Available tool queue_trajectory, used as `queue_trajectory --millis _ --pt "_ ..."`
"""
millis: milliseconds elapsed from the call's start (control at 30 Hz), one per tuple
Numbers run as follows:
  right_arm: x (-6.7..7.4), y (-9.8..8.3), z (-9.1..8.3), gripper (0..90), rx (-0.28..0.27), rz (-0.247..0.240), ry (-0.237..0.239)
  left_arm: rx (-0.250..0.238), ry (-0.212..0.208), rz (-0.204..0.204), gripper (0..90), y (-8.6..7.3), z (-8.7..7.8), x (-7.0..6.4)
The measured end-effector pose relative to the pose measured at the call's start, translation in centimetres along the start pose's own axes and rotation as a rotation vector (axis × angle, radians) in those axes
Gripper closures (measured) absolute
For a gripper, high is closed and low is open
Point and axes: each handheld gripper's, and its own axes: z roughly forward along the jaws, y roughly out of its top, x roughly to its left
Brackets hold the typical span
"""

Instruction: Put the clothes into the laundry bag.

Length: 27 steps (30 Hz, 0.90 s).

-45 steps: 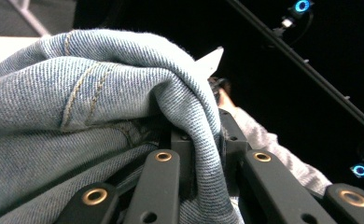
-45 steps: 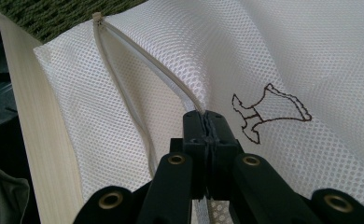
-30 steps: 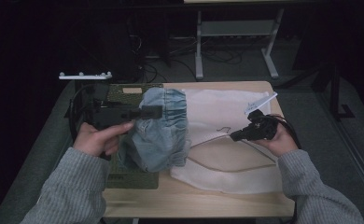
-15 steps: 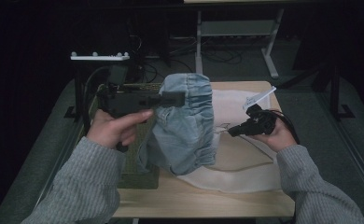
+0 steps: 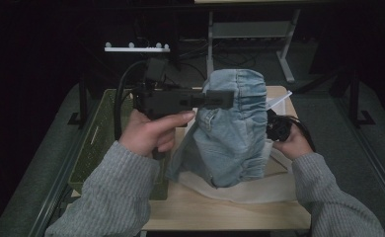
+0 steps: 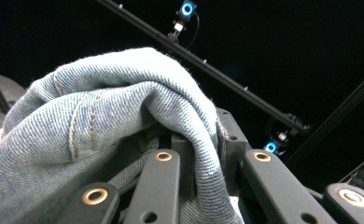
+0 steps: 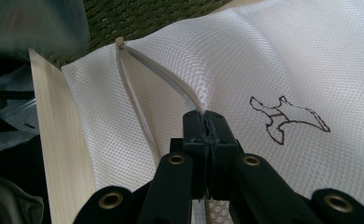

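Note:
A light blue denim garment (image 5: 235, 133) hangs above the table, bunched at its top edge in my left gripper (image 5: 223, 98), which is shut on it. In the left gripper view the denim (image 6: 101, 121) drapes over the jaws of the left gripper (image 6: 192, 154). Under it lies a white mesh bag (image 5: 259, 190). Partly behind the denim, my right gripper (image 5: 275, 126) stays low at the right. In its own view the right gripper (image 7: 203, 122) is shut on the zipper edge of the mesh bag (image 7: 273, 56), lifting that edge.
A green mesh basket (image 5: 97, 143) stands on the left side of the wooden table (image 5: 205, 215), under my left forearm. A bird outline (image 7: 287, 116) is printed on the bag. A white power strip (image 5: 136, 48) and a table frame sit on the dark floor behind.
My left gripper has raised the denim garment off the basket and carried it up and right over the mesh bag. The right gripper has held still on the bag's edge.

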Motion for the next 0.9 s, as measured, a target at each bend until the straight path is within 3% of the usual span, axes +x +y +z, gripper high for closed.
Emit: queue_trajectory --millis 133,267,400,567,667,800,900 --pt "-0.2 0.0 -0.3 87.9 -0.013 0.004 0.005 0.022 -0.019 0.001 80.9 -0.3 1.3 0.2" --pt "-0.2 -0.1 -0.5 88.0 -0.016 0.013 0.001 0.047 -0.033 -0.018 80.8 -2.1 2.6 1.7" --pt "-0.5 -0.4 -0.3 88.0 -0.028 0.023 0.003 0.09 -0.026 -0.052 80.7 -6.8 3.5 5.0" --pt "-0.9 -0.9 0.1 88.0 -0.02 0.045 0.009 0.113 -0.001 -0.163 80.7 -13.1 4.2 10.0" --pt "-1.1 -1.1 0.5 88.0 -0.01 0.053 0.011 0.119 0.009 -0.222 80.5 -16.3 4.9 12.2" --pt "-1.1 -1.2 0.8 88.0 -0.002 0.052 0.015 0.134 -0.009 -0.252 80.5 -18.5 5.7 13.6" --pt "-0.9 -1.2 0.8 88.0 -0.001 0.044 0.017 0.152 0.016 -0.258 80.4 -19.1 6.0 14.2"
